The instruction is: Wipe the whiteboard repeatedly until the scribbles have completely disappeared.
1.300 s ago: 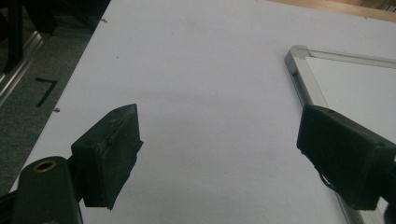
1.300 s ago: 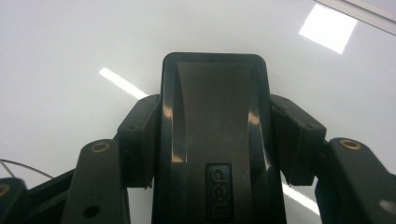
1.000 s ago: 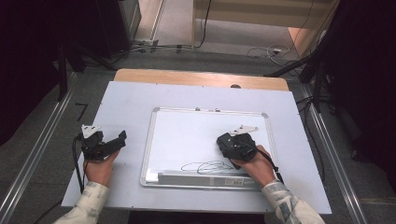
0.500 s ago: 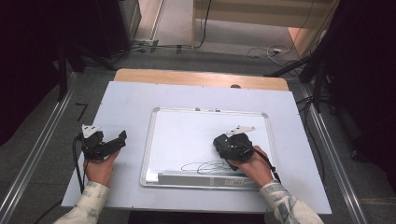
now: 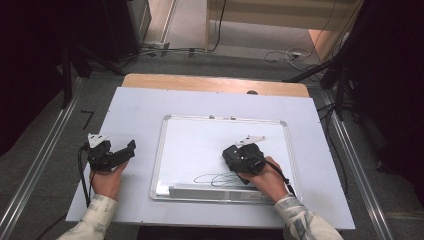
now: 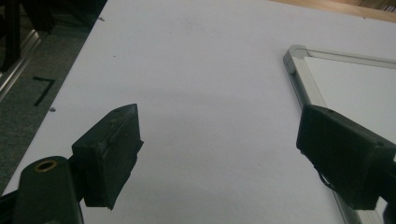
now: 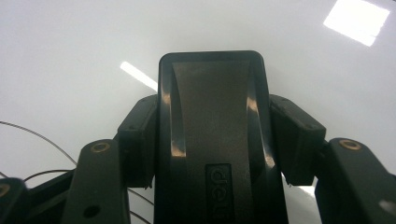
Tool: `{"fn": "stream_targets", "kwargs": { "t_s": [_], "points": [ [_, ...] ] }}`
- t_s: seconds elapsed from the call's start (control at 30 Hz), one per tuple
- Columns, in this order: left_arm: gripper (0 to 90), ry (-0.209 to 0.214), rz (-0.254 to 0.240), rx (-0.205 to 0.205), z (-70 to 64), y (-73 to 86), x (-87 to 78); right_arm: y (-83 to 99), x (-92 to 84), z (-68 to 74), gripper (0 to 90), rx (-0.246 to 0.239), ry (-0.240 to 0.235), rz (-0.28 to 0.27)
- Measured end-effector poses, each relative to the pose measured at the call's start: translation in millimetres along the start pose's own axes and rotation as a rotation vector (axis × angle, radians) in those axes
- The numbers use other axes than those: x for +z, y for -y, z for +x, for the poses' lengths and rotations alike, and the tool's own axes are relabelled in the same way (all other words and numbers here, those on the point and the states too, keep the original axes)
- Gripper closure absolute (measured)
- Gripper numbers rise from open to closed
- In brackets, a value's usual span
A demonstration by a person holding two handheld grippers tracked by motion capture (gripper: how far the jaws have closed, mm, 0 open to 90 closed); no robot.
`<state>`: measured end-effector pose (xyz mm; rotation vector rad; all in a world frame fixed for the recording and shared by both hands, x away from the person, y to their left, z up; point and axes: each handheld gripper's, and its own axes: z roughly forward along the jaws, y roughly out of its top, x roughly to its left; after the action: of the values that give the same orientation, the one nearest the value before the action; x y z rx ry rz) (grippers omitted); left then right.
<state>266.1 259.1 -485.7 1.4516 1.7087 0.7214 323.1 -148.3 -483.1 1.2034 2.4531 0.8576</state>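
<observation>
Eraser point(image 7: 212, 140), a black block, sits clamped between the right gripper's point(image 5: 243, 159) jaws on the whiteboard point(image 5: 200, 145), just above dark scribbled loops point(image 5: 220, 178). The whiteboard lies on the pale table point(image 5: 140, 107). The left gripper point(image 5: 111, 154) rests on bare table left of the board, jaws wide apart. The lettering on the eraser is cut off.

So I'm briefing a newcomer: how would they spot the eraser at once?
Find the whiteboard on the white table. Near its lower right, the right hand-held gripper is shut on the eraser: a black block beside looping pen lines.
</observation>
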Motion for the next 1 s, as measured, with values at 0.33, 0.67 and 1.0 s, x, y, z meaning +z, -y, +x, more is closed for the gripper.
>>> {"fn": "stream_targets", "kwargs": {
  "t_s": [0.33,0.67,1.0],
  "points": [
    [14.2,0.002,-0.001,0.000,0.1,-0.1,-0.1,-2.8,2.7,13.0,38.7,-0.017,-0.007,0.002],
    [14.3,0.001,0.000,0.000,-0.3,-0.1,0.0,-4.5,4.8,24.4,38.8,-0.042,-0.020,0.001],
    [14.3,0.002,-0.002,0.001,-0.6,-0.1,0.4,-7.0,7.3,34.0,38.7,-0.052,-0.028,0.000]
  ]
}}
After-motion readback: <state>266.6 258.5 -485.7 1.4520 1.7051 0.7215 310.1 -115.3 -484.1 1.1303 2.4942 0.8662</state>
